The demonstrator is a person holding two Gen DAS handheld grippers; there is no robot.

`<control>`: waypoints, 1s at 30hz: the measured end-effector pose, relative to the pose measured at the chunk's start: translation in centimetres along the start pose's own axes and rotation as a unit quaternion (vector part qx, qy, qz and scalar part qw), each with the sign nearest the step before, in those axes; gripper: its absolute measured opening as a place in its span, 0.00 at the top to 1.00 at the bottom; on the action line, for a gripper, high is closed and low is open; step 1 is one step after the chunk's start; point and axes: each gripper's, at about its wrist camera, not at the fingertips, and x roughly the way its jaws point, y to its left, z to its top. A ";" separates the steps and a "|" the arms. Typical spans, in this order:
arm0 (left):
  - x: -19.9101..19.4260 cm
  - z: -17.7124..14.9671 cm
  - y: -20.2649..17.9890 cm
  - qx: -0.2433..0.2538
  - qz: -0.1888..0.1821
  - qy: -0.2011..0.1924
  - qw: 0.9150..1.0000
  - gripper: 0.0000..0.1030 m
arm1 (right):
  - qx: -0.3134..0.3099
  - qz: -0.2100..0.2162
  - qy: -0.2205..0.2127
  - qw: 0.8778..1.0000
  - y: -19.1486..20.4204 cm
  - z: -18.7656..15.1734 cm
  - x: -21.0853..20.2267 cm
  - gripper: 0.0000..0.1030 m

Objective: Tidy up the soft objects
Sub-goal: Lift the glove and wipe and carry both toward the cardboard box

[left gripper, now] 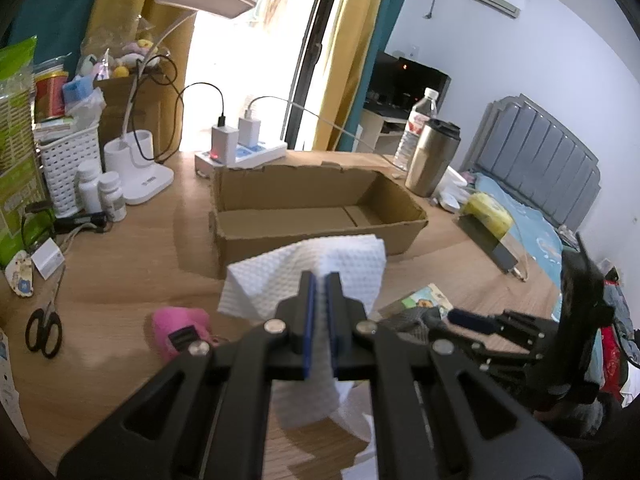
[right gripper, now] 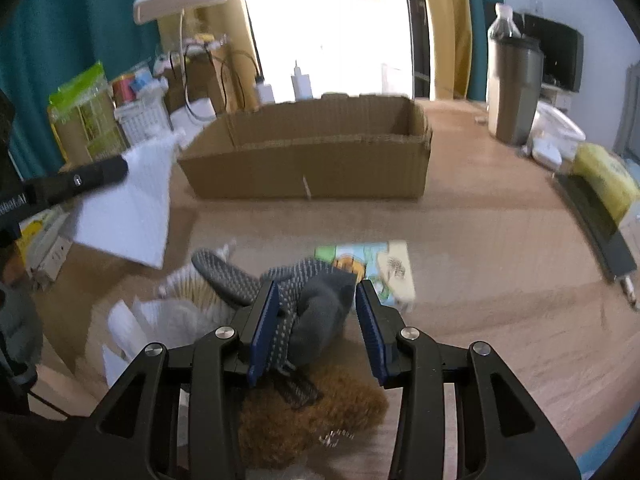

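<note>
My left gripper (left gripper: 320, 284) is shut on a white paper towel (left gripper: 272, 276) and holds it above the desk, just in front of an open cardboard box (left gripper: 320, 200). The towel (right gripper: 132, 208) and the box (right gripper: 312, 156) also show in the right wrist view. My right gripper (right gripper: 316, 300) is open around a grey dotted sock (right gripper: 316, 304) lying on the desk. A brown fuzzy toy (right gripper: 304, 412) lies under it. A pink soft object (left gripper: 180, 332) lies left of the left gripper.
A white desk lamp (left gripper: 140, 176), power strip (left gripper: 244, 156), steel tumbler (left gripper: 432, 156) and water bottle (left gripper: 420, 128) stand behind the box. Scissors (left gripper: 44, 328) lie at the left. A picture card (right gripper: 376, 268) and white tissues (right gripper: 160, 320) lie near the sock.
</note>
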 end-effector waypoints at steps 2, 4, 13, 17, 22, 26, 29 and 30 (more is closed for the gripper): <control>-0.2 -0.1 0.1 -0.001 0.001 -0.003 1.000 0.94 | 0.006 0.000 0.009 1.000 0.1 -0.5 0.3 0.59; -0.4 -0.1 0.1 0.000 0.002 -0.005 1.000 0.94 | 0.009 0.003 0.020 1.000 0.2 -0.7 0.7 0.59; -0.3 -0.1 -0.3 0.007 0.008 -0.007 1.000 0.94 | 0.013 0.023 0.035 0.999 0.2 -0.7 1.4 0.84; -0.4 0.1 -0.6 0.012 0.008 -0.010 1.000 0.94 | -0.003 0.028 0.017 0.999 0.7 -0.4 0.6 0.87; 0.1 0.5 -0.7 0.015 0.010 -0.013 1.000 0.94 | -0.022 0.035 -0.021 0.999 1.7 1.0 -1.0 0.87; 0.0 1.1 -1.0 0.020 0.013 -0.021 1.000 0.94 | -0.031 0.041 -0.046 0.998 2.0 2.6 -1.8 0.87; -0.2 1.7 -1.0 0.019 0.016 -0.029 0.999 0.94 | -0.034 0.043 -0.065 0.996 1.9 4.1 -2.3 0.87; -0.2 2.1 -0.9 0.018 0.016 -0.032 0.999 0.94 | -0.036 0.043 -0.073 0.996 1.8 4.6 -2.4 0.87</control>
